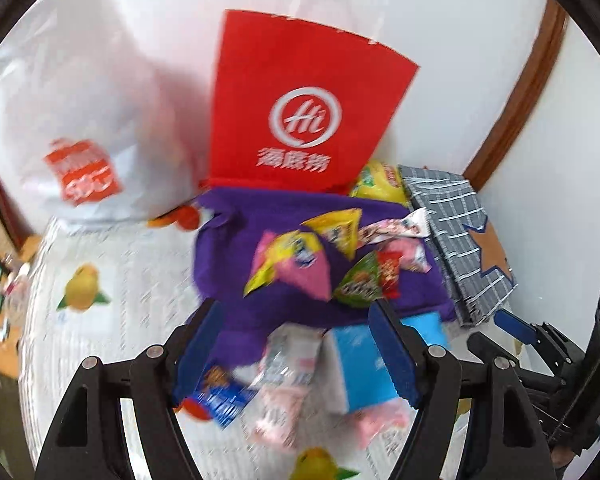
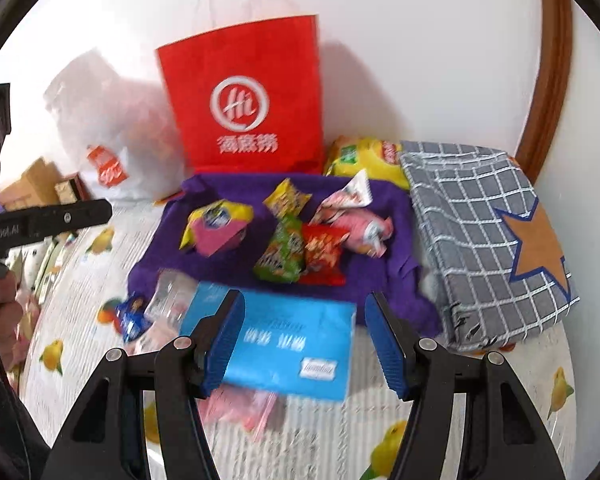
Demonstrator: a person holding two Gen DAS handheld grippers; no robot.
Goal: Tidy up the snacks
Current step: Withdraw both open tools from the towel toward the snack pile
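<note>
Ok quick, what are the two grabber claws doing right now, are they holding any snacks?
Left gripper: open, holding nothing.
Right gripper: open, holding nothing; the blue packet lies on the table beneath it.

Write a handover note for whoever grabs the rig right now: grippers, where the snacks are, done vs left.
Left gripper: open, nothing held, above the loose packets at the front edge of the purple cloth.
Right gripper: open, empty, jaws either side of the blue box but not gripping it.
Snacks: several small packets lie on the cloth, among them a green packet, a red packet and a pink-and-yellow packet. A small blue packet and clear pink-wrapped packets lie off it, on the fruit-print tablecloth.
Red paper bag stands behind; yellow bag beside it.
Done: unclear. Left: the sorting, seemingly all of it.
</note>
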